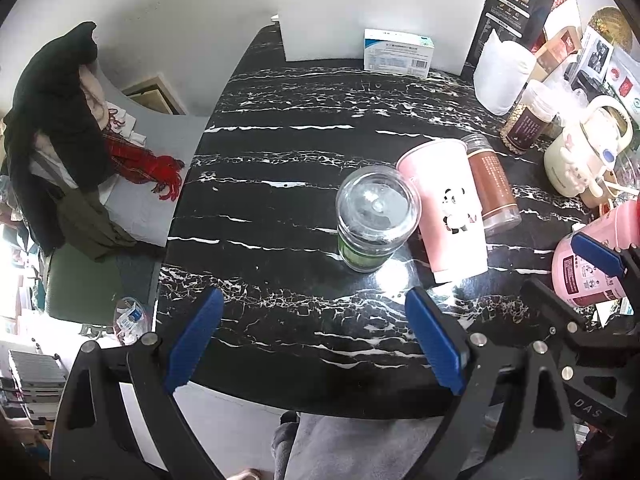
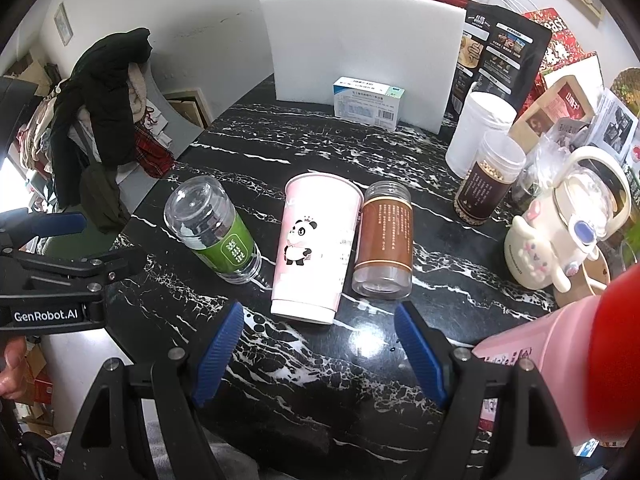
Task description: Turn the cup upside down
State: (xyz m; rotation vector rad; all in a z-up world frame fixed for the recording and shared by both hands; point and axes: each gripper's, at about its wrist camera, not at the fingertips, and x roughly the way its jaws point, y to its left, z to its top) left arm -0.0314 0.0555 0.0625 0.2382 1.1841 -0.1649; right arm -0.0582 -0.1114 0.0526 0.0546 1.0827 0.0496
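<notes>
Nearest, the right tool hovers over the black marbled counter with its blue pads spread wide, gripping nothing. The left tool is likewise spread apart and empty, a little to the left. Just beyond stands the pink panda cup, upright with its mouth up, between a green-labelled jar on its left and a brown-labelled jar touching its right side. Farther back, a small blue-and-white box sits before a white foam board.

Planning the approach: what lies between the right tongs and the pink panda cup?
Only bare black marble table separates the right tongs from the pink panda cup, seen in the right wrist view.
</notes>
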